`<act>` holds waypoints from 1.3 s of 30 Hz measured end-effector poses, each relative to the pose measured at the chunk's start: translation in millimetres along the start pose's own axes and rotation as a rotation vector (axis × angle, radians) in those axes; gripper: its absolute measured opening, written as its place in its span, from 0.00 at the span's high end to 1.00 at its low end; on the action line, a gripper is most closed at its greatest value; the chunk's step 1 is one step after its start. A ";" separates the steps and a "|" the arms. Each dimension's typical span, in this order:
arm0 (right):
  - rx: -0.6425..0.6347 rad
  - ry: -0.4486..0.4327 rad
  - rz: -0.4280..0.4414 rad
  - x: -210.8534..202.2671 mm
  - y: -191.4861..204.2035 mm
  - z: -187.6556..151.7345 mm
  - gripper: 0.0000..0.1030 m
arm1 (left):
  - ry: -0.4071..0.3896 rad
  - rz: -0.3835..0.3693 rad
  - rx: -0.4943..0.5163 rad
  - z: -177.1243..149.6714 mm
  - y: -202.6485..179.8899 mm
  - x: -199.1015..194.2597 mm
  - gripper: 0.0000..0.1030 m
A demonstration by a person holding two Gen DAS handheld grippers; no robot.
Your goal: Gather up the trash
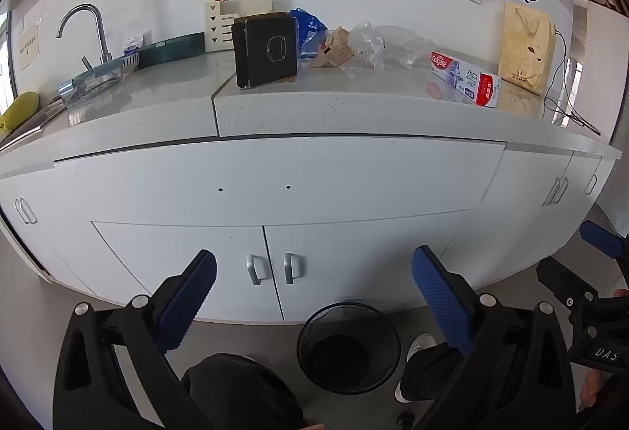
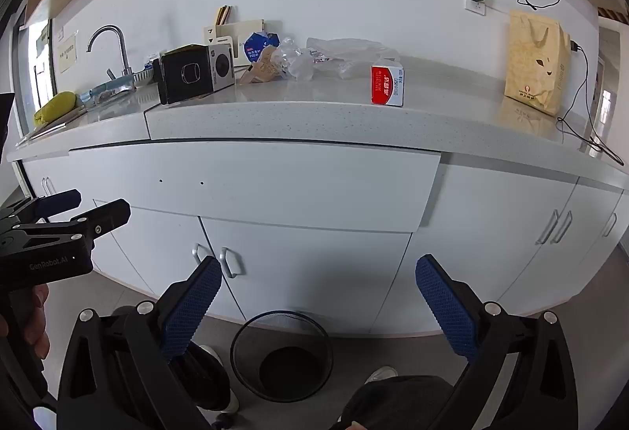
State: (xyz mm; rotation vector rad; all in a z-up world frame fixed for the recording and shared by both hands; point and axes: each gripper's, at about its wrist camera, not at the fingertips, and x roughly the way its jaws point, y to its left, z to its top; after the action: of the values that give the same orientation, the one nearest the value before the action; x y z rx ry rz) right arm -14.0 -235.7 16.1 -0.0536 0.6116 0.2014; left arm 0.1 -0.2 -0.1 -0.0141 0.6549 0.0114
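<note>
On the counter lie a black box (image 1: 265, 50) (image 2: 192, 74), a blue wrapper (image 1: 308, 29) (image 2: 257, 46), a torn brown carton (image 1: 332, 50) (image 2: 263, 68), crumpled clear plastic (image 1: 387, 43) (image 2: 334, 56) and a Colgate toothpaste box (image 1: 466, 78) (image 2: 387, 86). A black mesh bin (image 1: 348, 345) (image 2: 281, 353) stands on the floor below. My left gripper (image 1: 314, 296) is open and empty, low in front of the cabinet doors. My right gripper (image 2: 318, 302) is open and empty, beside it, above the bin.
A tan paper bag (image 1: 526, 46) (image 2: 536, 62) stands at the counter's right end with a charger cable (image 2: 585, 107). A sink with a tap (image 1: 88, 33) (image 2: 112, 50) and a yellow cloth (image 2: 55, 107) is at the left. A cream holder (image 1: 232, 19) stands against the wall.
</note>
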 end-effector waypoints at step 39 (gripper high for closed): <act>-0.002 -0.001 -0.001 -0.8 0.1 -1.4 0.03 | -0.005 -0.005 0.003 -0.2 -3.5 -2.0 0.04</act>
State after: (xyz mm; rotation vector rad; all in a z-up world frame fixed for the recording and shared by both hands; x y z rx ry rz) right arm -15.5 -235.8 15.4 -0.0563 0.6106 0.2009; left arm -1.6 -3.7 1.0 -0.0124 0.6495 0.0055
